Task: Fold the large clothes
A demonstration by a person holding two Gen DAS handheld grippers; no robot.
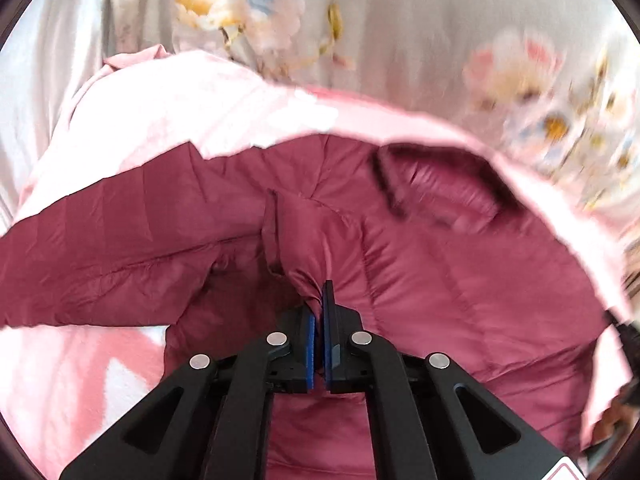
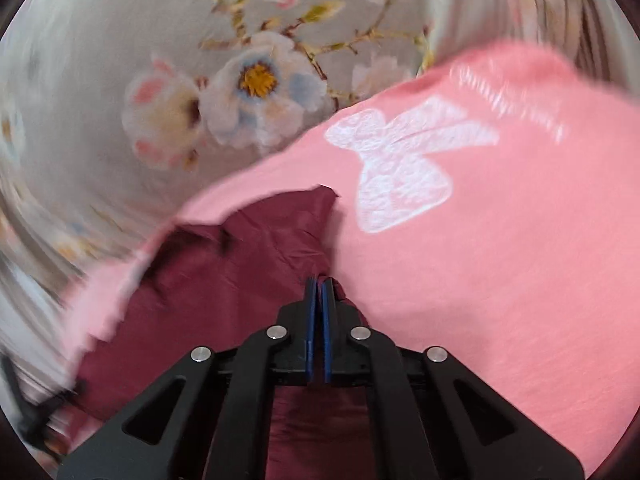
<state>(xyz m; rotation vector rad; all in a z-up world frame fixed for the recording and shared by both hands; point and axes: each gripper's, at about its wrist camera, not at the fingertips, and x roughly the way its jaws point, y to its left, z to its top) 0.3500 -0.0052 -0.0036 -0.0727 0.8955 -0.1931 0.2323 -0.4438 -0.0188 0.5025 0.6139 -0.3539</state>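
Note:
A dark red quilted jacket (image 1: pixel 420 248) lies spread over a pink blanket (image 1: pixel 180 120) on a bed. My left gripper (image 1: pixel 319 300) is shut on a pinched-up fold of the jacket's cloth near a dark red strap (image 1: pixel 270 232). In the right wrist view the same dark red jacket (image 2: pixel 240 264) shows beside the pink blanket (image 2: pixel 500 260), which carries a white bow print (image 2: pixel 400 168). My right gripper (image 2: pixel 319 284) is shut on a bunched edge of the jacket where it meets the pink blanket.
A grey bedsheet with large flower prints (image 2: pixel 248 80) lies beyond the blanket, also seen as the flowered sheet (image 1: pixel 520 72) at the far side. A pink and white patterned cover (image 1: pixel 80 380) shows at the lower left. Both views are blurred at the edges.

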